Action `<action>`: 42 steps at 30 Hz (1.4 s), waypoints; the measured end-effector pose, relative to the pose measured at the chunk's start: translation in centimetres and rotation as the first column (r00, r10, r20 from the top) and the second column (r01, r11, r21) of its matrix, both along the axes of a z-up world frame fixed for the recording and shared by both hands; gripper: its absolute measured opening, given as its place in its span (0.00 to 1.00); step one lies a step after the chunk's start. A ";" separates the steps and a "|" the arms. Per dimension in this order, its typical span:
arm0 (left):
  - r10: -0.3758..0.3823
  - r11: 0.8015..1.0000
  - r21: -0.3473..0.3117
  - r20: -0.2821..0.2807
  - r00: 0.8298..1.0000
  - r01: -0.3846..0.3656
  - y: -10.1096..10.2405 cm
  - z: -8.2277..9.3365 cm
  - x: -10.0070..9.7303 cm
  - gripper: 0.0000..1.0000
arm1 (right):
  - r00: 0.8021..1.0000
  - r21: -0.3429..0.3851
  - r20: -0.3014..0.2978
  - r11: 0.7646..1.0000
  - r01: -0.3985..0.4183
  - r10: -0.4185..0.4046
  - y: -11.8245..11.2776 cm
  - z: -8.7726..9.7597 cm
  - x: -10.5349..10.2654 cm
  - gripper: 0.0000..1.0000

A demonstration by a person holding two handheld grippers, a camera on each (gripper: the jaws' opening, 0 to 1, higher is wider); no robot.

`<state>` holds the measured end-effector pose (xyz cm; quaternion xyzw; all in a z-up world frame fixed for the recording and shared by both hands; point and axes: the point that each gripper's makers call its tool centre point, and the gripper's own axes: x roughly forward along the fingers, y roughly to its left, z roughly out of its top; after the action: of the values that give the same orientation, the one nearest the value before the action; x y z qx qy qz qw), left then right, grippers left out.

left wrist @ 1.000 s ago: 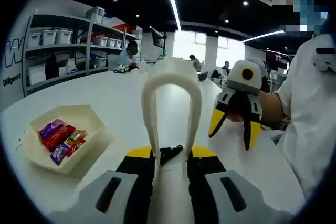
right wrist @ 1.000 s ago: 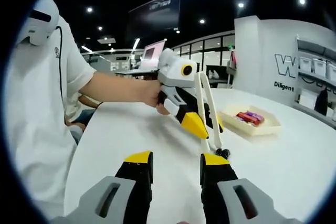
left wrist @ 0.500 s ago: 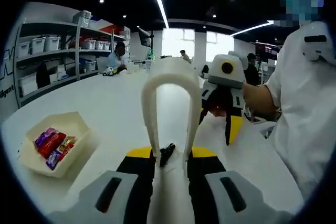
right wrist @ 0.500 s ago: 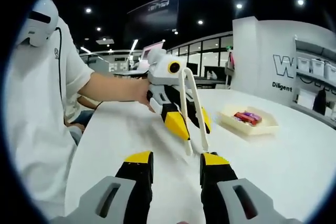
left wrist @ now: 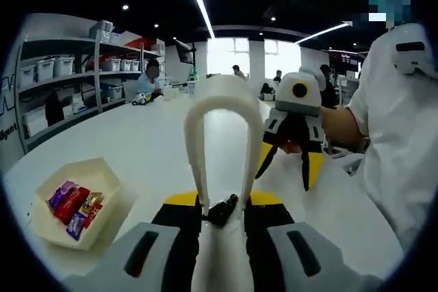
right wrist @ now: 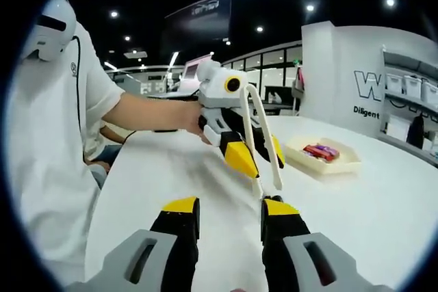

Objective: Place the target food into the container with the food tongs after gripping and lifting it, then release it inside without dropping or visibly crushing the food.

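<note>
My left gripper [left wrist: 222, 200] is shut on white food tongs [left wrist: 223, 98], whose two arms pass between the yellow-tipped jaws. A small dark piece [left wrist: 223, 208] sits between the tong arms; I cannot tell what it is. The cream container [left wrist: 102, 171] lies low on the left with several wrapped candies [left wrist: 72, 203] in it. In the right gripper view a hand holds the left gripper [right wrist: 259, 156] above the table, tongs [right wrist: 268, 148] pointing down, left of the container [right wrist: 345, 163]. My right gripper [right wrist: 229, 207] stands open, nothing between its jaws. It also hangs open beside the tongs [left wrist: 287, 169].
A wide white table [left wrist: 150, 135] carries everything. A person in a white shirt [right wrist: 48, 148] stands at its edge. Shelves with bins [left wrist: 68, 80] line the far left wall, and seated people [left wrist: 147, 83] are at the table's far end.
The left gripper with the tongs dipped toward the table, then rose and tilted back toward the container. The right gripper stayed open and nearly still.
</note>
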<state>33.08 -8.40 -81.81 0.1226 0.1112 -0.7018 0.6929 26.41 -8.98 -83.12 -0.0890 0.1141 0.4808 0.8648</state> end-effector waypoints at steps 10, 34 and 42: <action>-0.055 0.998 0.045 0.017 0.998 0.054 -0.6 -0.7 0.0 0.23 | 1.000 0.003 -0.001 1.000 0.003 -0.003 -0.1 0.0 0.1 0.30; -0.124 0.984 0.132 0.051 0.991 0.117 -1.6 -1.9 0.4 0.22 | 1.000 0.008 -0.008 1.000 0.006 -0.006 -0.4 -0.1 0.5 0.30; -0.109 0.986 0.133 0.048 0.993 0.102 -1.5 -1.9 0.4 0.18 | 1.000 0.008 -0.012 1.000 0.006 -0.006 -0.4 -0.3 0.6 0.30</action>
<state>33.45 -9.95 -83.75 0.1923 0.1309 -0.7250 0.6482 26.97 -9.43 -83.41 -0.0823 0.1175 0.4791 0.8660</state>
